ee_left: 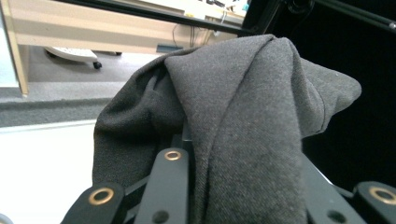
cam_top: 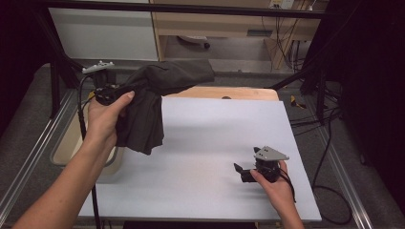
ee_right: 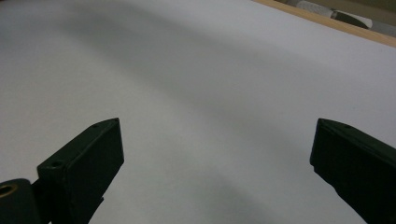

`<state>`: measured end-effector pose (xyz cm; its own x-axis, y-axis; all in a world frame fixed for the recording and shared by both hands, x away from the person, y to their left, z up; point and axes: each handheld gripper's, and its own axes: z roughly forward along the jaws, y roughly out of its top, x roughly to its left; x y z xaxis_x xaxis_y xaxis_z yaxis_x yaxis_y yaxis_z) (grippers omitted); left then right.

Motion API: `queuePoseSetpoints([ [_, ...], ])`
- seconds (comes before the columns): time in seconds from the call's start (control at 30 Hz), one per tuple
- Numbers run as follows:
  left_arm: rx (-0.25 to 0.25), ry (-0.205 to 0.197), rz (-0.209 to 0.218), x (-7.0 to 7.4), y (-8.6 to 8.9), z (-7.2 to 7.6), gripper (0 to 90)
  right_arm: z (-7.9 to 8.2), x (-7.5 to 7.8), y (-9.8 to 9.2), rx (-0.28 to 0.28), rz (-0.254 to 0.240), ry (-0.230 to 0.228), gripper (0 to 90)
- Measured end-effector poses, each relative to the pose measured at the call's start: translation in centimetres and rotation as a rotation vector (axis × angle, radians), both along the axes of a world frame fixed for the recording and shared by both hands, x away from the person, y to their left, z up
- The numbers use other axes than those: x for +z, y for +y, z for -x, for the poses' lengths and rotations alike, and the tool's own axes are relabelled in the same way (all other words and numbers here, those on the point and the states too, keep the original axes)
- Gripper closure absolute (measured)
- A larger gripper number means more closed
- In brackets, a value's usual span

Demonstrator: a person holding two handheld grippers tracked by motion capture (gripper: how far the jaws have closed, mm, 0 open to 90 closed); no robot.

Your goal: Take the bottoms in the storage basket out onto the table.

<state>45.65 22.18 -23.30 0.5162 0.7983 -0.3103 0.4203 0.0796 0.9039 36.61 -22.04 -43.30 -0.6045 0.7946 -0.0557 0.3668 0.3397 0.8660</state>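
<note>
Dark cloth (ee_left: 243, 130) between left tongs (cam_top: 107, 93), draped.

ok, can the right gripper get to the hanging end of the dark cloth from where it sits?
Probably yes: the right gripper is open, with bare white tabletop between it and the dark cloth.

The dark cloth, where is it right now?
In the high view the dark cloth hangs at the table's far left corner, clamped in the left hand-held gripper, its lower end dangling above the white surface.

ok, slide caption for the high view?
Left gripper lifts dark cloth over white table; right gripper rests open.
</note>
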Motion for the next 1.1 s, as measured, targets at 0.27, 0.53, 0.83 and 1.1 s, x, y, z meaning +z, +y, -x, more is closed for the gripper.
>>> queuePoseSetpoints([
  [0.27, -0.019, 0.031, -0.002, -1.1, -1.1, -0.7, 74.5, 0.1, 0.0, -0.1, -0.004, -0.001, 0.000, 3.5],
  [0.53, -0.022, 0.059, 0.009, -2.3, -1.8, -0.8, 74.6, 0.0, 0.0, 0.0, -0.002, -0.002, -0.005, 3.5],
  [0.83, -0.030, 0.071, 0.007, -2.8, -2.2, -0.7, 74.6, 0.0, 0.0, -0.1, -0.002, 0.002, -0.004, 3.5],
  [1.1, -0.044, 0.085, -0.001, -3.3, -2.7, -0.7, 74.6, 0.0, 0.0, -0.1, -0.003, 0.001, -0.007, 3.5],
])
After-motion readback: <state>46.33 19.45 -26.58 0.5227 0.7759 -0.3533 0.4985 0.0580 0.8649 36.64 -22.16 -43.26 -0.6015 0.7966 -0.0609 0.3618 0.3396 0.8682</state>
